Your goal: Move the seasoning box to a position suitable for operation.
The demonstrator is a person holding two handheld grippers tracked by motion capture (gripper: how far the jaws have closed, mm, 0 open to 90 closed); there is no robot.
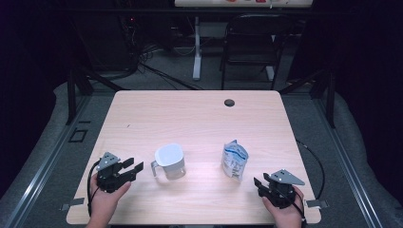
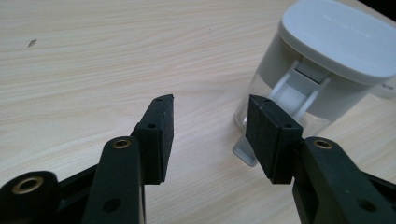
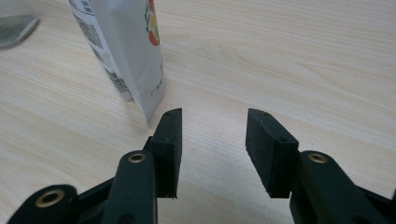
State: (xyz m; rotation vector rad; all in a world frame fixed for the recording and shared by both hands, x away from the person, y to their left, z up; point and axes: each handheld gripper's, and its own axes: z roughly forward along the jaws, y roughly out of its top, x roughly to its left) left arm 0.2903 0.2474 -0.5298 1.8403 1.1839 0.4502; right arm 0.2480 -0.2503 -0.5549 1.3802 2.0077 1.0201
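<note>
1. Pouch (image 3: 126,51): top cut off at 12 o'clock in right gripper view; print too small to read.
2. Jug (image 2: 322,70): lid cropped at 1 o'clock in left gripper view; lettering illegible.
3. Chair (image 1: 252,42): dark, indistinct, at 12 o'clock beyond the table (image 1: 190,118).

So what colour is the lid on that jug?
The lid is white, clearest in the left gripper view.

On the table (image 1: 199,114), a lidded jug (image 1: 169,161) stands left of centre toward the near edge, and a pouch (image 1: 235,159) stands upright to its right, well apart from it. The left gripper (image 1: 134,169) sits just left of the jug; the right gripper (image 1: 260,183) sits near the pouch, on its right and nearer the front edge. A chair (image 1: 252,42) stands beyond the table's far side.
</note>
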